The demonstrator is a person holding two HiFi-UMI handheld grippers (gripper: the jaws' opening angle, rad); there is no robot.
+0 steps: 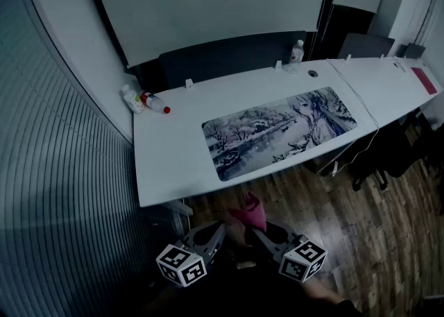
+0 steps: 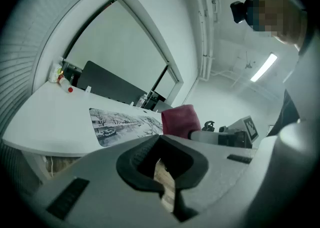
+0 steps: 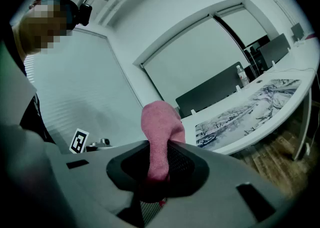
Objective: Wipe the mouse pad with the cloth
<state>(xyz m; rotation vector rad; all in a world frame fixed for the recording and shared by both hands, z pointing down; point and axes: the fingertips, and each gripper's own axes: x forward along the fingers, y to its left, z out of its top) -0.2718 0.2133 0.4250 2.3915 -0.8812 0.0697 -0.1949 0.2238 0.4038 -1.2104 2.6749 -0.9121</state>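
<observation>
The mouse pad point(image 1: 277, 132), long and printed with a wintry drawing, lies on the white desk point(image 1: 173, 156); it also shows in the left gripper view point(image 2: 122, 124) and the right gripper view point(image 3: 250, 114). Both grippers hang low before the desk, over the wood floor. My right gripper point(image 1: 262, 234) point(image 3: 156, 167) is shut on a pink cloth point(image 1: 250, 213) point(image 3: 160, 127) that sticks up from its jaws. My left gripper point(image 1: 214, 234) point(image 2: 162, 169) sits close beside it, shut and holding nothing. The cloth point(image 2: 180, 119) shows past the left jaws.
Two bottles point(image 1: 146, 100) lie at the desk's far left corner, and another bottle point(image 1: 297, 50) stands at the back. A white cable point(image 1: 368, 118) crosses the desk right of the pad. A dark divider panel point(image 1: 229, 59) backs the desk. Office chairs point(image 1: 388, 156) stand under the right end.
</observation>
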